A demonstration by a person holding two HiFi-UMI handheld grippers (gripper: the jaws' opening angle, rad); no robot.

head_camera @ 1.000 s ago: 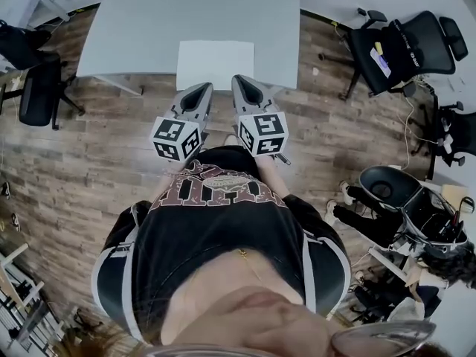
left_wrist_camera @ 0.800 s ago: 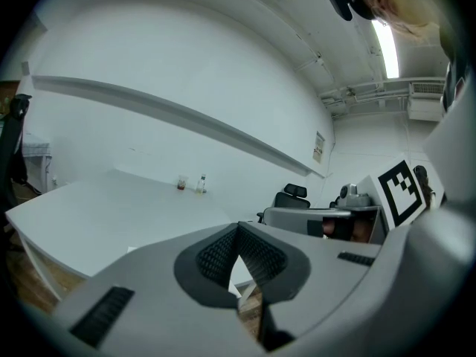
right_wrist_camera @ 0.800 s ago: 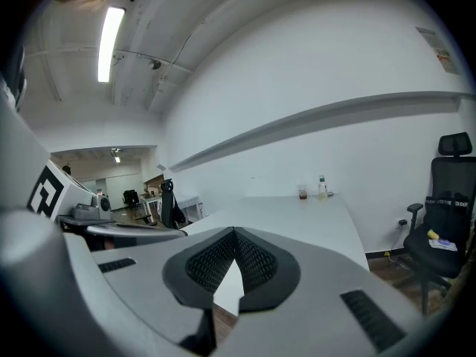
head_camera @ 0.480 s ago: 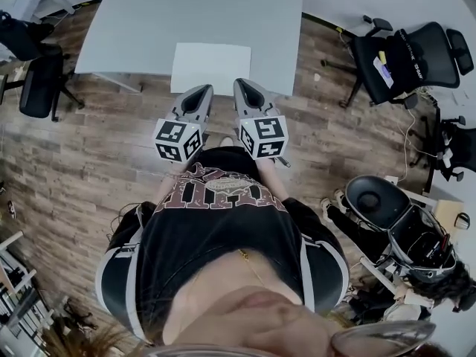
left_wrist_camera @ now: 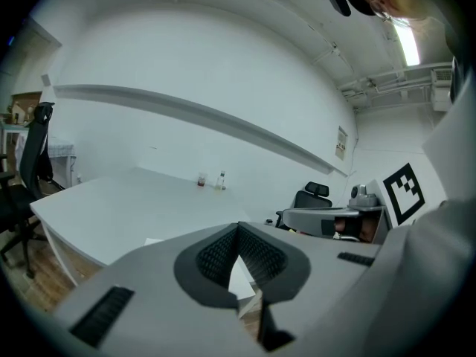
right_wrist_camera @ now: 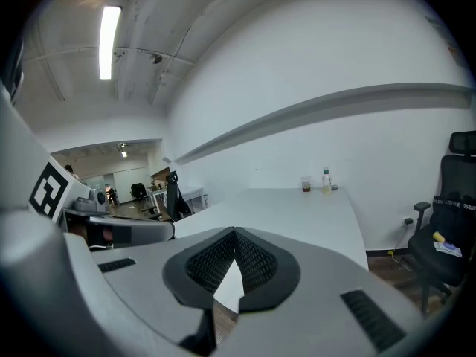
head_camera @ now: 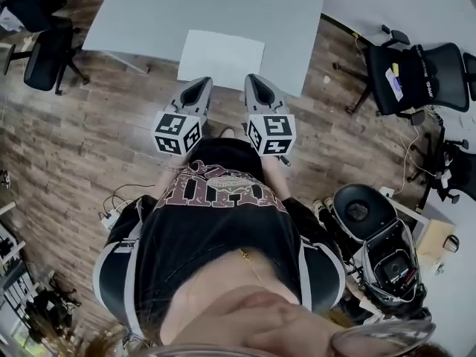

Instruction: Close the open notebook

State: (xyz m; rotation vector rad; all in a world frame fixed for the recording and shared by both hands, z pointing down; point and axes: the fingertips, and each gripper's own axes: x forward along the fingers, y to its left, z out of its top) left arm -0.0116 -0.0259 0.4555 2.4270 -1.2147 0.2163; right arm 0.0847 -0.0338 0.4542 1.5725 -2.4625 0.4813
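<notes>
The notebook (head_camera: 221,59) lies flat as a white rectangle at the near edge of the grey table (head_camera: 149,13). Both grippers hover side by side over the wooden floor, just short of that edge, pointing at the notebook. My left gripper (head_camera: 199,84) is shut with nothing in it, its jaws meeting at the tip (left_wrist_camera: 238,227). My right gripper (head_camera: 255,80) is likewise shut and empty (right_wrist_camera: 235,231). Through the gap under each pair of jaws a sliver of the white notebook (left_wrist_camera: 239,281) (right_wrist_camera: 230,285) shows. Neither gripper touches it.
A cup (left_wrist_camera: 201,179) and a small bottle (left_wrist_camera: 222,181) stand at the table's far end. Black office chairs stand at the right (head_camera: 424,69) and the far left (head_camera: 41,36). A dark round seat and equipment (head_camera: 361,210) sit to my right on the floor.
Both grippers have edged forward toward the table edge and slightly apart. The head view has swung, so the room sits differently. The jaws stayed shut.
</notes>
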